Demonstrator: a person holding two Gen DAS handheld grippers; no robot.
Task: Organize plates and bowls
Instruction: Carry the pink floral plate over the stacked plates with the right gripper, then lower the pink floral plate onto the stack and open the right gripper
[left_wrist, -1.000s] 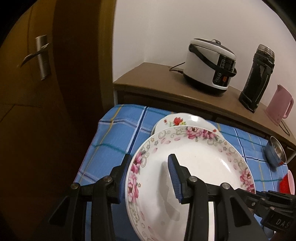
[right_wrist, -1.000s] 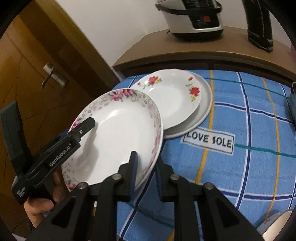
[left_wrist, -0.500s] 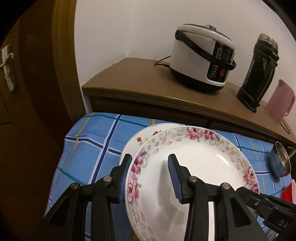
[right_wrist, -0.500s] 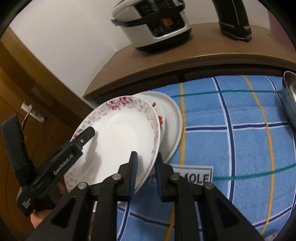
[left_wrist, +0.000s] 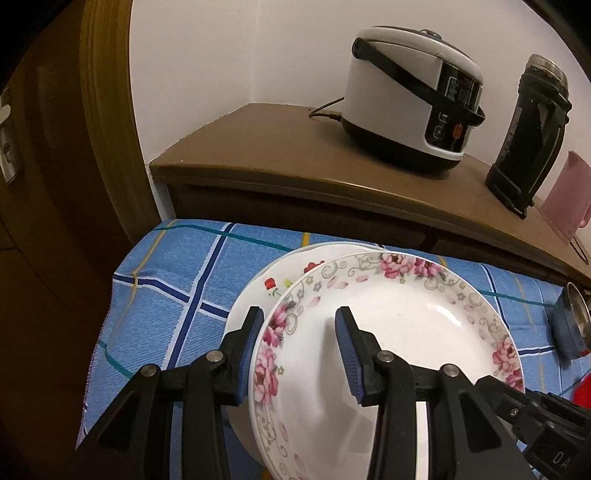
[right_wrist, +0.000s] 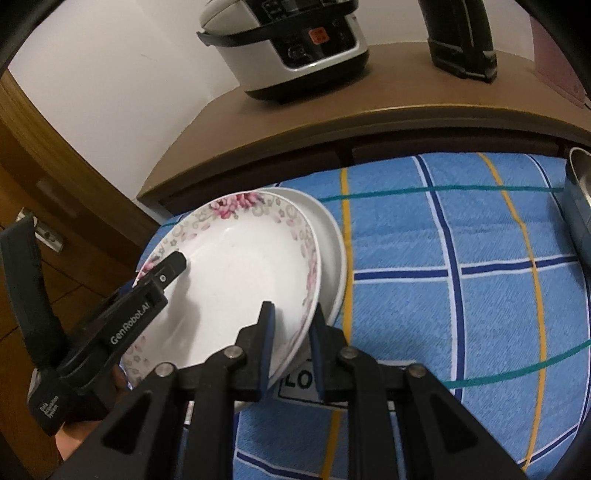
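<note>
Under floral plate, half-hidden plates

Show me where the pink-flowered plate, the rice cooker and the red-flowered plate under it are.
pink-flowered plate (left_wrist: 406, 332): left wrist view, bare white centre.
rice cooker (left_wrist: 391, 88): left wrist view, white side wall.
red-flowered plate (left_wrist: 273, 284): left wrist view, rim beside the red flower.
</note>
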